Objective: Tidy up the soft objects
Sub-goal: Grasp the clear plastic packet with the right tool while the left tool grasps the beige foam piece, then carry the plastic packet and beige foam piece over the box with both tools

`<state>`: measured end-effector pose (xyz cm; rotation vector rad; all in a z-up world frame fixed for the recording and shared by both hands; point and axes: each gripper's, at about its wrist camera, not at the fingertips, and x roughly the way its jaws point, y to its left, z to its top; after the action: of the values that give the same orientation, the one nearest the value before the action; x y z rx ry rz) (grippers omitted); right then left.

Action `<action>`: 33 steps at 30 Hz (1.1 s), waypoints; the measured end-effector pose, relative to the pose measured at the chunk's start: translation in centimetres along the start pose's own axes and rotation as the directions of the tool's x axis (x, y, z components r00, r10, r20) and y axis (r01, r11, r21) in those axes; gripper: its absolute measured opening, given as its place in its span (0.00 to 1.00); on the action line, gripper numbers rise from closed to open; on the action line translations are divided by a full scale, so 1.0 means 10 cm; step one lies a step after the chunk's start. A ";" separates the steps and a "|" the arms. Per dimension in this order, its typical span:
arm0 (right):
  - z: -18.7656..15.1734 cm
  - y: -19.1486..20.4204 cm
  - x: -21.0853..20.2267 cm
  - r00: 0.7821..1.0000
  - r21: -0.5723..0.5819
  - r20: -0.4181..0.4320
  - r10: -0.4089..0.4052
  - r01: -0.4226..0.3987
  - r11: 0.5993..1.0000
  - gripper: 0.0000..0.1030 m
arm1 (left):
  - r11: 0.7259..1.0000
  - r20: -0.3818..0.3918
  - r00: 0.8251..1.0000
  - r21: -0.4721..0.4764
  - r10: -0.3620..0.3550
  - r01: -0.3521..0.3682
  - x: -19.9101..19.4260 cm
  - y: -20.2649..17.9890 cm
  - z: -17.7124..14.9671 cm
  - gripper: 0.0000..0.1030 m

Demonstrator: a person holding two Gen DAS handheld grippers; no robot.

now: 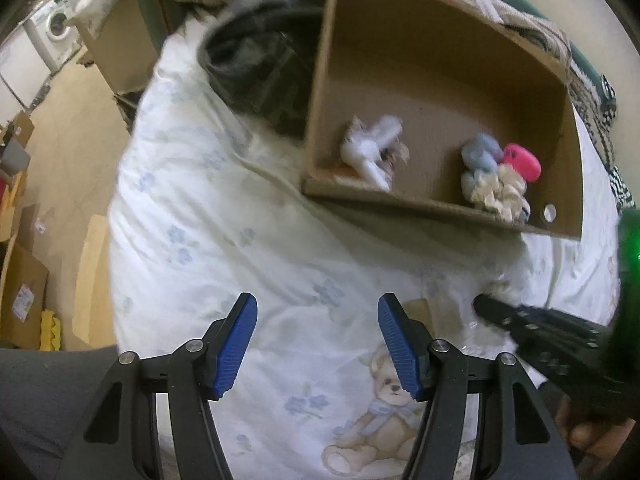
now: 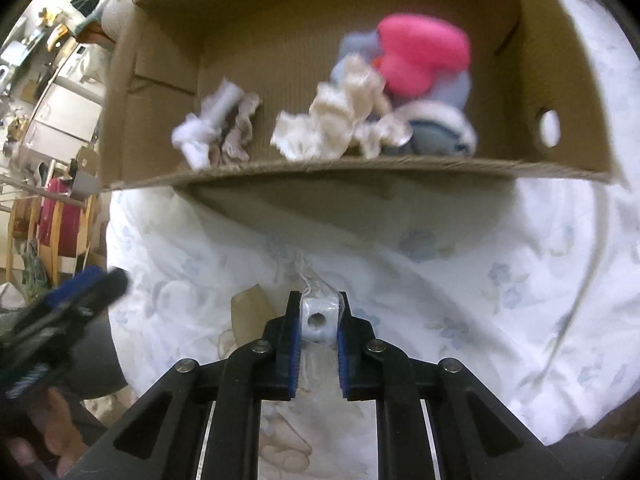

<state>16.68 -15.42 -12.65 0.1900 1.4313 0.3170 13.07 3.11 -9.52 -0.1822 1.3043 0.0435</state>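
A cardboard box (image 1: 436, 204) (image 2: 360, 170) sits on a white teddy-print bedsheet (image 1: 240, 248). Inside it lie a white soft item (image 1: 370, 148) (image 2: 208, 132), a cream frilly piece (image 1: 500, 192) (image 2: 332, 124), a blue plush (image 1: 480, 152) and a pink plush (image 1: 522, 162) (image 2: 420, 56). My left gripper (image 1: 318, 320) is open and empty above the sheet, in front of the box. My right gripper (image 2: 318, 320) is shut on a small white soft item in clear plastic wrap (image 2: 318, 320), held in front of the box; it also shows in the left wrist view (image 1: 520, 320).
A dark bag or garment (image 1: 256, 64) lies left of the box. Patterned blankets (image 1: 560, 40) lie behind it. The bed's left edge drops to a floor with cardboard boxes (image 1: 24, 288) and a washing machine (image 1: 56, 24). A tan card (image 2: 252, 312) lies on the sheet.
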 end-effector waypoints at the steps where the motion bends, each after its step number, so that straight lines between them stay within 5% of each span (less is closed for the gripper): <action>1: -0.02 -0.02 -0.06 1.000 0.006 0.016 -0.005 0.005 1.000 0.16 | 1.000 -0.012 1.000 0.002 -0.012 0.012 0.05 -0.05 -0.01 0.58; 6: -0.13 -0.20 -0.30 0.998 0.053 0.064 0.005 -0.008 0.999 0.16 | 0.993 -0.082 0.990 -0.003 -0.117 0.117 0.27 -0.29 -0.09 0.58; 13: -0.17 -0.44 -0.37 0.997 0.107 0.082 0.000 -0.009 0.994 0.16 | 0.993 -0.154 0.983 0.052 -0.100 0.109 0.58 -0.60 -0.16 0.57; 19: -0.20 -0.49 -0.34 0.997 0.122 0.070 -0.019 0.011 0.992 0.16 | 0.996 -0.182 0.980 0.027 -0.074 0.080 0.75 -0.58 -0.16 0.34; 21: -0.19 -0.46 -0.31 0.997 0.112 0.070 -0.023 0.015 0.994 0.16 | 0.993 -0.185 0.977 0.029 -0.104 0.112 0.73 -0.58 -0.17 0.17; 23: -0.17 -0.41 -0.27 0.997 0.098 0.071 -0.031 0.024 0.995 0.16 | 0.993 -0.176 0.979 0.046 -0.100 0.109 0.69 -0.58 -0.17 0.10; 33: -0.18 -0.39 -0.26 0.997 0.097 0.070 -0.039 0.032 0.995 0.16 | 0.994 -0.119 0.989 0.050 -0.090 0.097 0.38 -0.49 -0.22 0.07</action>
<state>15.06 -20.01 -11.69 0.2517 1.3781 0.2103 12.61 -2.37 -13.17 -0.2009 1.4103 -0.0843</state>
